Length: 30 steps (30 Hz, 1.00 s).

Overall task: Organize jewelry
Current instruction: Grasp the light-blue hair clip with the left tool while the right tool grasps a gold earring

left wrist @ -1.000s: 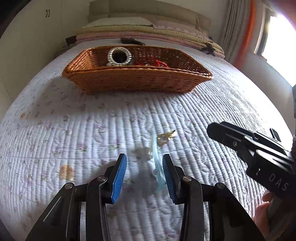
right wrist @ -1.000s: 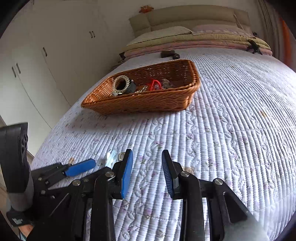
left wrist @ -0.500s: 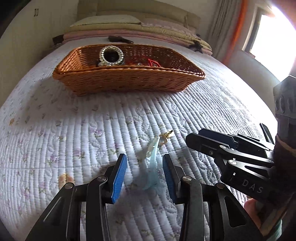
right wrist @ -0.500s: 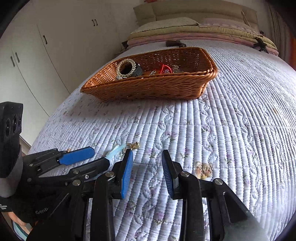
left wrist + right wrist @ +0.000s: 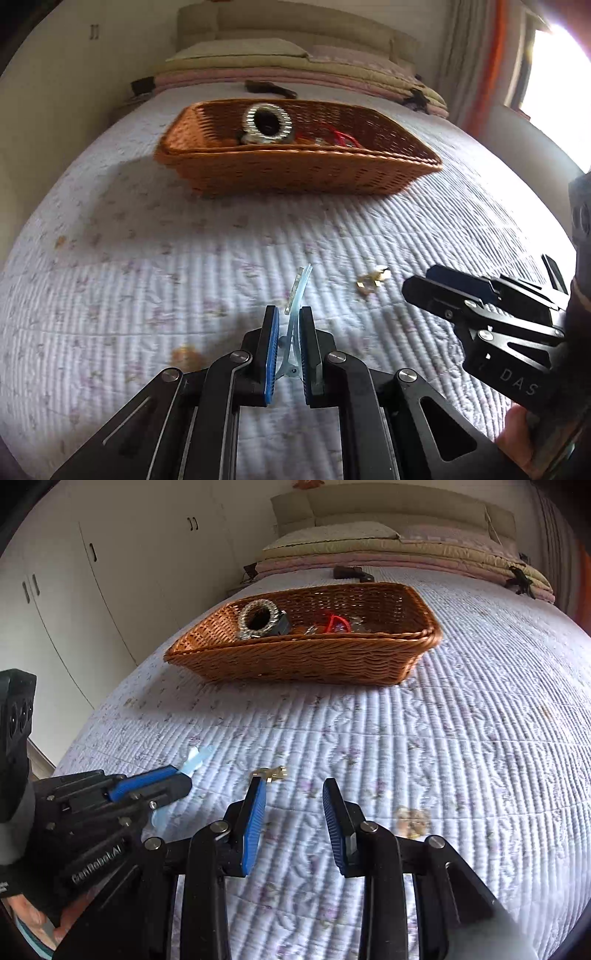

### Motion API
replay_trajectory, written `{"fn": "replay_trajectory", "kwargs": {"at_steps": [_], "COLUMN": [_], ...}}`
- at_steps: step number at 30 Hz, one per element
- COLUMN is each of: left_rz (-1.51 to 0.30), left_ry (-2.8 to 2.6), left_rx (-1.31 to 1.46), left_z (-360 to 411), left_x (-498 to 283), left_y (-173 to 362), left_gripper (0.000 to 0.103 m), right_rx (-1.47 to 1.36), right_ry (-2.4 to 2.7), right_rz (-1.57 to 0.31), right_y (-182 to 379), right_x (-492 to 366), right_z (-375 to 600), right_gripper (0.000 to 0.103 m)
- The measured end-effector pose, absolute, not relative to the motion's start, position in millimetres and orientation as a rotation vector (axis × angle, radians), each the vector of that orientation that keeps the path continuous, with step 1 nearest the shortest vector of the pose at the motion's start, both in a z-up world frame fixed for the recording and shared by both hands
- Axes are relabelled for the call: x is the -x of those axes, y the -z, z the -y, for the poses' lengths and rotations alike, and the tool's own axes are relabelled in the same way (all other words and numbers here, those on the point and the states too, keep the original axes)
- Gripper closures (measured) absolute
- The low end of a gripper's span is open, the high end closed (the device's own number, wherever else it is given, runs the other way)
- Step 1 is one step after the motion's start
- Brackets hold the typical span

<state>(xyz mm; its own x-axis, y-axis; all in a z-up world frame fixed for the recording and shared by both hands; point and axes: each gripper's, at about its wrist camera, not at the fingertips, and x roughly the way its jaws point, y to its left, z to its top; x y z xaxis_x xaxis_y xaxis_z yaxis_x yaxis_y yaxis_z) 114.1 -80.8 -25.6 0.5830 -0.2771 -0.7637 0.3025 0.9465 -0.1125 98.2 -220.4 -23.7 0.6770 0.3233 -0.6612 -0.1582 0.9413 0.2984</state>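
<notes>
My left gripper (image 5: 287, 314) is shut on a clear pale-blue hair clip (image 5: 297, 295), which sticks out past its fingertips; the clip also shows in the right wrist view (image 5: 195, 758). A small gold jewelry piece (image 5: 372, 280) lies on the quilt to the clip's right, and just ahead of my right gripper's left fingertip (image 5: 271, 773). My right gripper (image 5: 293, 794) is open and empty, low over the quilt. A wicker basket (image 5: 295, 173) further up the bed holds a rhinestone bangle (image 5: 266, 122) and red jewelry (image 5: 338, 138).
The bed is covered by a white quilted spread (image 5: 443, 738). Folded blankets and pillows (image 5: 388, 550) lie at the headboard. White wardrobe doors (image 5: 110, 572) stand to the left. A brownish mark (image 5: 412, 819) sits on the quilt near my right gripper.
My left gripper has closed on the hair clip. The gold piece now lies apart from the clip. My right gripper has moved closer to the gold piece.
</notes>
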Motion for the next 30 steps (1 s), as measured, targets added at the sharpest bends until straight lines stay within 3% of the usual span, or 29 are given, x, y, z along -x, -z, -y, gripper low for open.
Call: {"fn": "replay_trajectory", "kwargs": {"at_steps": [15, 16, 30], "left_rz": [-0.861, -0.86, -0.822], "left_ry": [0.332, 0.332, 0.377], "left_rx": [-0.02, -0.021, -0.058], "left_z": [62, 62, 71], "left_x": [-118, -118, -109], "left_y": [40, 40, 39], "left_gripper": [0.086, 0.086, 0.092], "right_rx": [-0.136, -0.122, -0.169], "right_ry": [-0.213, -0.206, -0.233], "right_rz": [-0.869, -0.868, -0.758], "right_y": [33, 33, 21], "right_x": [-136, -137, -102], "right_z": [192, 189, 208], "right_gripper": [0.069, 0.074, 0.075]}}
